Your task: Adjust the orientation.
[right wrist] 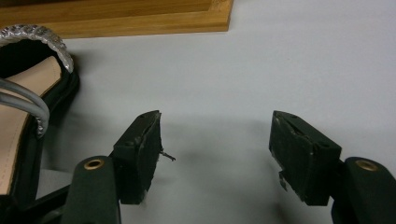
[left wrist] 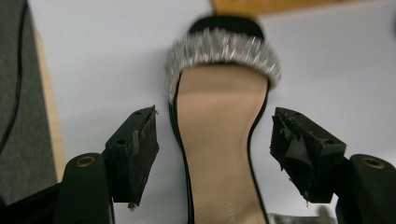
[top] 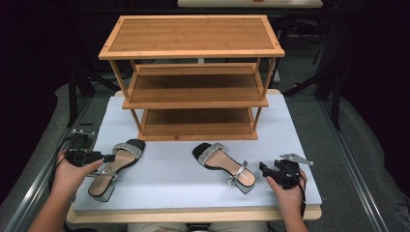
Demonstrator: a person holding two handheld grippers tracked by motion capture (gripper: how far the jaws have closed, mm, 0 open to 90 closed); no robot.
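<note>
The left claw point(top: 110, 158) stood wide open, gripping nothing; between its jaws, clear of both pads, lay the black block-heeled sandal with a silver glitter strap and tan insole point(top: 115, 166), at the left of the pale grey padded surface point(top: 169, 183); the right claw point(top: 263, 167) was likewise spread wide and empty, over bare surface at the right; just beside it lay the matching second sandal point(top: 225, 166), near the middle; behind both stood a three-tier bamboo shoe rack point(top: 193, 77), its shelves bare
</note>
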